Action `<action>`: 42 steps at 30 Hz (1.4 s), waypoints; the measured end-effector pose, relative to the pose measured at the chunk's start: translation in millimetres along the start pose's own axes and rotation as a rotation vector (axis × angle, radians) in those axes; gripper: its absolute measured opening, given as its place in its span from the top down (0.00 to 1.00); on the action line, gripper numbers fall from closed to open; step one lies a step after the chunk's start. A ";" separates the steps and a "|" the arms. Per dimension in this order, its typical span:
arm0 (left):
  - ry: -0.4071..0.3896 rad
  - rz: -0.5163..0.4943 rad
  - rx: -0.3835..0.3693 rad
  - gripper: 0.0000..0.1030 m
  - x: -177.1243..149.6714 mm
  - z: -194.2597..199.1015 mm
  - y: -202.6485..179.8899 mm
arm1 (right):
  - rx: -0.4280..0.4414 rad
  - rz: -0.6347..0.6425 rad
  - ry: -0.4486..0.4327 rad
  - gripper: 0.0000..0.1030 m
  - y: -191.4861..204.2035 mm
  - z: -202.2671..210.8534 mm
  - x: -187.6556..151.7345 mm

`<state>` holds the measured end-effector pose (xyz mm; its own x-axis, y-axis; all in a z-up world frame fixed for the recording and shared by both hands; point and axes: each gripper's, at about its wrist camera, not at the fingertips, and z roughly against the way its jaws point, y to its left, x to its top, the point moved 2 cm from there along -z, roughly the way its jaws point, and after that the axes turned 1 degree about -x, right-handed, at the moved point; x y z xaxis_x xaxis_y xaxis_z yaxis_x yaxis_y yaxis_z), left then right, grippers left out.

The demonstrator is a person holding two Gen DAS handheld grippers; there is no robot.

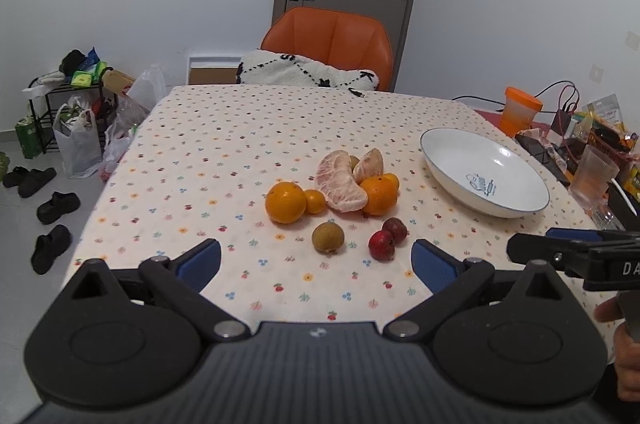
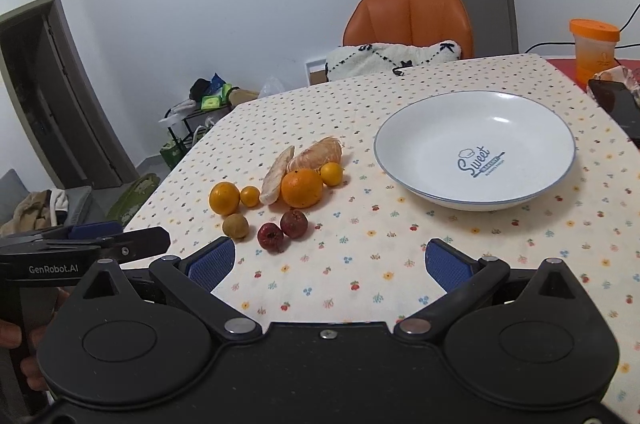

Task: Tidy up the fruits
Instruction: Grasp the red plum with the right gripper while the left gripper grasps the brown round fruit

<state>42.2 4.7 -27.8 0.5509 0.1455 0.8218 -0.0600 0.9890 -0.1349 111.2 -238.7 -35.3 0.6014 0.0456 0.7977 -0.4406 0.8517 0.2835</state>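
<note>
1. Here, the left gripper (image 1: 316,262) hovers low over the near edge of the flowered tablecloth (image 1: 224,152), its blue-padded jaws spread wide apart with nothing between them.
2. Ahead of it the fruits lie loose on the cloth: a large orange (image 1: 285,202) at the left end of the cluster, touching a small orange fruit (image 1: 315,201).
3. Next come two peeled pomelo segments (image 1: 340,184), leaning on a second large orange (image 1: 378,200).
4. In front, a brown-green kiwi (image 1: 328,237) sits apart, and two small red fruits (image 1: 381,244) lie just beside each other.
5. Further right stands the white bowl (image 2: 400,128), with nothing in it, well apart from the fruit.
6. The right gripper (image 2: 328,262) hovers near the bowl, jaws likewise wide apart and holding nothing.
</note>
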 end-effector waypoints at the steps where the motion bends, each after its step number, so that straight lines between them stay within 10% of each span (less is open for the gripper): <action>1: -0.001 0.000 -0.005 0.02 -0.1 -2.6 0.2 | 0.005 0.000 -0.001 0.01 -0.6 -2.4 0.1; 19: 0.054 0.038 -0.064 0.37 5.3 -56.8 4.3 | 0.089 -0.040 0.050 0.48 -7.5 -49.9 7.4; 31: 0.102 0.063 -0.098 0.54 6.4 -84.7 10.7 | 0.116 -0.041 0.093 0.52 1.4 -81.0 15.4; 35: 0.120 0.086 -0.134 0.75 2.3 -93.2 16.1 | 0.121 -0.032 0.110 0.52 6.8 -93.1 15.6; 42: 0.109 0.092 -0.141 0.76 4.4 -92.0 18.8 | 0.193 -0.048 0.139 0.62 9.4 -108.3 15.1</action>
<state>120.1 21.6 -77.6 0.6356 0.2243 0.7387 -0.0014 0.9572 -0.2894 188.3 -173.4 -78.2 0.7049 0.0902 0.7036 -0.5203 0.7398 0.4265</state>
